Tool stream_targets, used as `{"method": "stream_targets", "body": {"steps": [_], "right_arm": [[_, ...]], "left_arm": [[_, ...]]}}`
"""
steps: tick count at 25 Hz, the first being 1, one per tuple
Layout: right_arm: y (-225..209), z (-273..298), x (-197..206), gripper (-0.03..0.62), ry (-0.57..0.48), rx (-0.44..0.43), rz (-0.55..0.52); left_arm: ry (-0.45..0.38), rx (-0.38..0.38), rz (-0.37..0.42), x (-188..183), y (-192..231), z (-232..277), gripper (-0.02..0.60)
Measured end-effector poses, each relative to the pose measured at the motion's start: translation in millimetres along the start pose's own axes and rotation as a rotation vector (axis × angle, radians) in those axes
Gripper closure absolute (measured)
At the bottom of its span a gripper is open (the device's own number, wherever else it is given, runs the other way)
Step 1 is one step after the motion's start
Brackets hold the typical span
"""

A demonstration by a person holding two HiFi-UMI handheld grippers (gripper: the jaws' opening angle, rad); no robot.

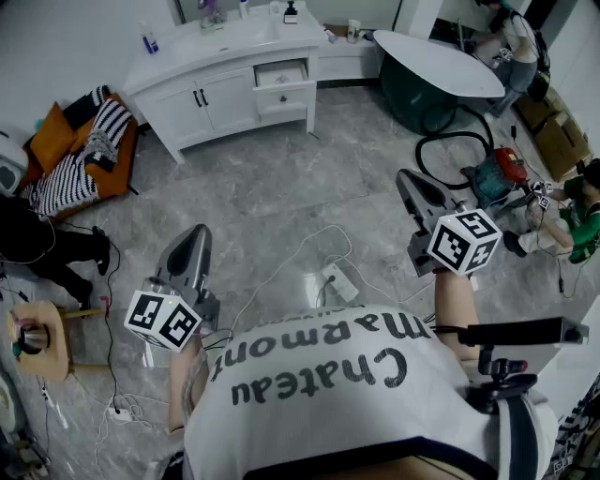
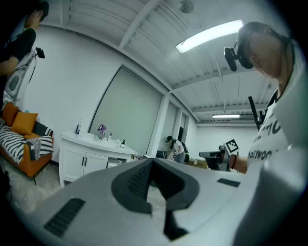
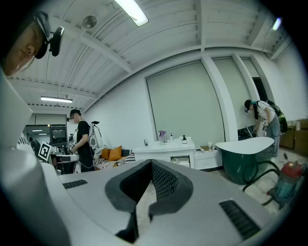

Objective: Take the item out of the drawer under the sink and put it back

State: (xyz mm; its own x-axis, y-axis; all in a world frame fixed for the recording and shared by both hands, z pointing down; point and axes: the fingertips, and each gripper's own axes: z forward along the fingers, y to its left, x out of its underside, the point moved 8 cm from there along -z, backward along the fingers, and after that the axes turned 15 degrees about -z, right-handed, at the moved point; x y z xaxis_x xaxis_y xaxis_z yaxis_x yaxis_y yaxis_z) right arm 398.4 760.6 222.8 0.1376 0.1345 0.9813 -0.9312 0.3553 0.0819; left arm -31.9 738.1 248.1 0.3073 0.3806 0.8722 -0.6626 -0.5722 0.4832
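The left hand-held gripper (image 1: 198,231) and the right hand-held gripper (image 1: 404,177) are both hovering over the grey marble floor (image 1: 272,192), well apart from each other. Each is pointing toward 12 o'clock with its jaws pressed together on nothing. In that direction, far from both, a white vanity cabinet (image 1: 220,98) is standing against the wall. A drawer (image 1: 281,73) on its right half is sitting pulled out below the white surface (image 1: 183,58); what is lying inside is too small to make out. Along the back of the surface a blue-capped bottle (image 1: 150,39) is standing at the 10 o'clock end and a dark pump bottle (image 1: 291,13) at the 1 o'clock end. A dark green bathtub (image 1: 436,80) with a white rim is occupying the 1 o'clock part of the room, and a person (image 1: 517,52) is bending over beyond it. At 9 o'clock an orange sofa (image 1: 56,139) is carrying a striped blanket (image 1: 89,159). At 3 o'clock a red and teal vacuum (image 1: 497,171) is sitting on the floor with a black hose looping beside it. A white power strip (image 1: 339,283) is lying between the two hand-held grippers, with cables trailing toward 7 o'clock. Overhead, a long ceiling lamp (image 2: 209,36) is glowing.
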Motion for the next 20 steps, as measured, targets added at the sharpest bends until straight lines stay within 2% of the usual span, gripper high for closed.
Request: {"method": "stream_targets", "body": {"steps": [9, 12, 17, 20], "right_arm": [[8.7, 10.5, -4.6, 0.585, 0.007, 0.003, 0.019], [12.6, 18.4, -9.1, 0.585, -0.007, -0.006, 0.065], [32.9, 34.0, 1.0, 0.585, -0.025, 0.008, 0.104], [47.0, 43.3, 11.6, 0.585, -0.004, 0.010, 0.102]], "left_arm": [[0.003, -0.023, -0.005, -12.0, 12.2, -8.4, 0.574], [0.002, -0.027, -0.010, -22.0, 17.9, -12.5, 0.574], [-0.075, 0.006, 0.040, -23.1, 38.6, -32.4, 0.574], [-0.081, -0.002, 0.045, -17.5, 54.4, -43.8, 0.574]]}}
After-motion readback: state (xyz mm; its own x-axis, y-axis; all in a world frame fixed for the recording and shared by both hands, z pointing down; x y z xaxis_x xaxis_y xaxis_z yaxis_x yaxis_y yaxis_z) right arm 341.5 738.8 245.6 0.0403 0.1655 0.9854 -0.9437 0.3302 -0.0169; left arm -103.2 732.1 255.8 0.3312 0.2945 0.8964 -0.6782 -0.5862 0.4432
